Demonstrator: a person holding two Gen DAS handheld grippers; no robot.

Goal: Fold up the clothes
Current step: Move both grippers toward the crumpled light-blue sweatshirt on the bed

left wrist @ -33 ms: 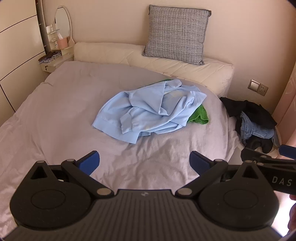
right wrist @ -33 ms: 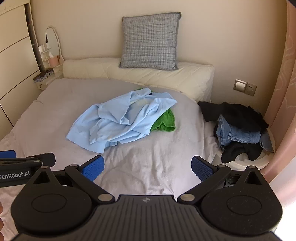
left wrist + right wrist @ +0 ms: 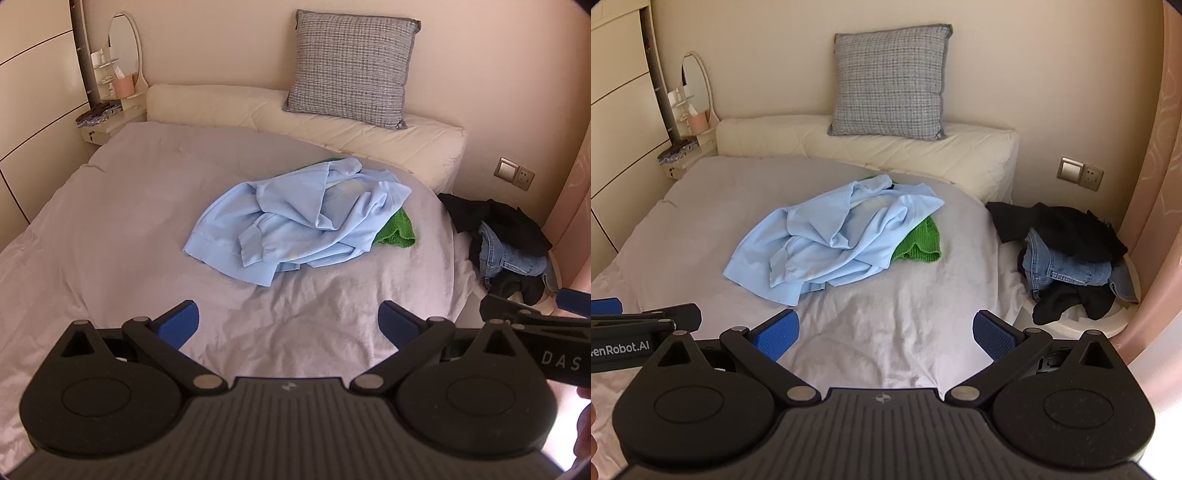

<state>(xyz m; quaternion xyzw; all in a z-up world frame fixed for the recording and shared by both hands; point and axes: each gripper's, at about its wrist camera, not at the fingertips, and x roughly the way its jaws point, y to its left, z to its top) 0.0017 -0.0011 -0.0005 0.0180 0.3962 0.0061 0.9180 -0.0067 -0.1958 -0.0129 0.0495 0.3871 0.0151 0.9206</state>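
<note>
nothing is folded yet — the light blue garment (image 3: pixel 299 218) lies crumpled mid-bed over a green garment (image 3: pixel 395 232), well beyond the left gripper (image 3: pixel 288 323) and right gripper (image 3: pixel 886 334), both spread wide and empty.

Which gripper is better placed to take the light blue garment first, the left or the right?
Probably the left. The light blue garment lies straight ahead of the open left gripper; from the open right gripper it sits off to the left.

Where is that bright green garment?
In both views the green garment lies mid-bed, mostly under the right edge of the crumpled light blue shirt.
</note>
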